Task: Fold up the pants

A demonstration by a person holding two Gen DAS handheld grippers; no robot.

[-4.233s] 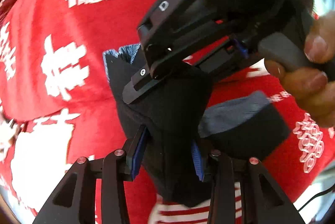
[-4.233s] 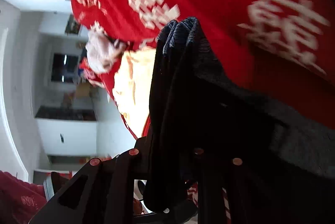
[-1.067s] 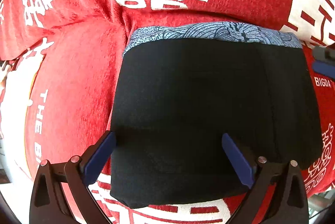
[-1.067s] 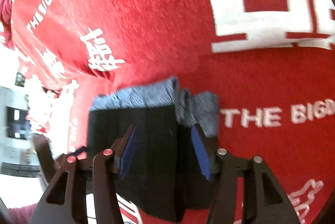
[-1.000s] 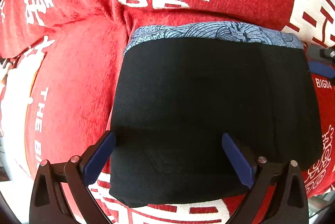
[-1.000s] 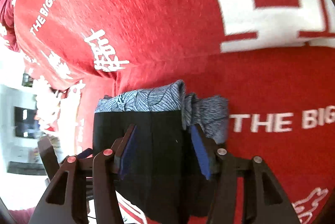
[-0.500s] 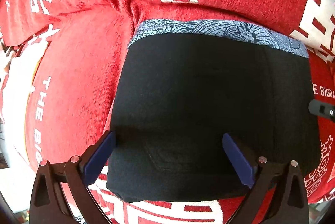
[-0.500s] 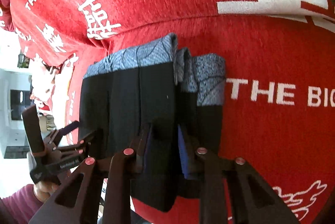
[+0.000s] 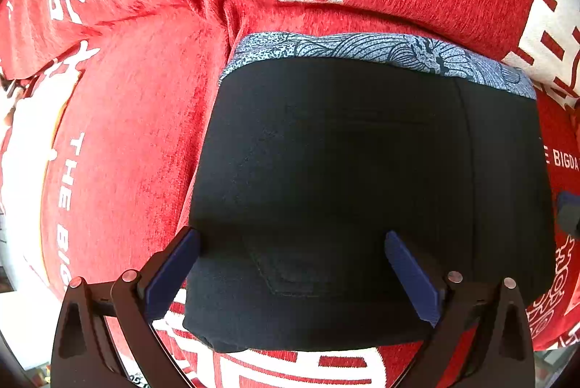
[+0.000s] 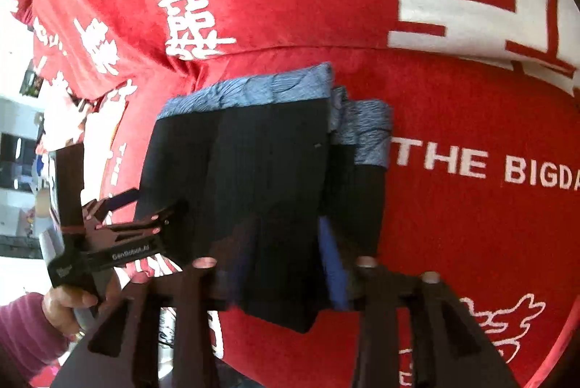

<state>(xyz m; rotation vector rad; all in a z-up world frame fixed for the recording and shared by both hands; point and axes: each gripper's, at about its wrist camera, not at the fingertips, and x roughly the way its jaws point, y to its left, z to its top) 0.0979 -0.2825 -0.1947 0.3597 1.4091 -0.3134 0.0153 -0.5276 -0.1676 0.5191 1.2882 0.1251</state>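
Right now the pants [image 9: 348, 192], black with a blue-grey patterned waistband [image 9: 380, 52], lie folded into a compact rectangle on the red blanket [image 9: 119, 141] printed with white characters and lettering. From the left wrist view, the left gripper [image 9: 290, 264] hovers over the near edge of the fold with its blue-padded fingers [image 9: 170, 273] spread wide, one by the bundle's left edge and the other over the black cloth toward the right; neither pad seems to pinch anything. From the right wrist view, the right gripper [image 10: 286, 264] sits at the near right part of the bundle with its fingers drawn close together around a thick layer of black fabric; motion blur there makes it hard to be sure, but it looks clamped on the cloth. A second folded layer with its own strip of waistband [image 10: 366, 130] sticks out to the right of the top layer. The left gripper [image 10: 119, 239] also shows in that view, at the bundle's left side, held by a hand [image 10: 72, 301] in a purple sleeve
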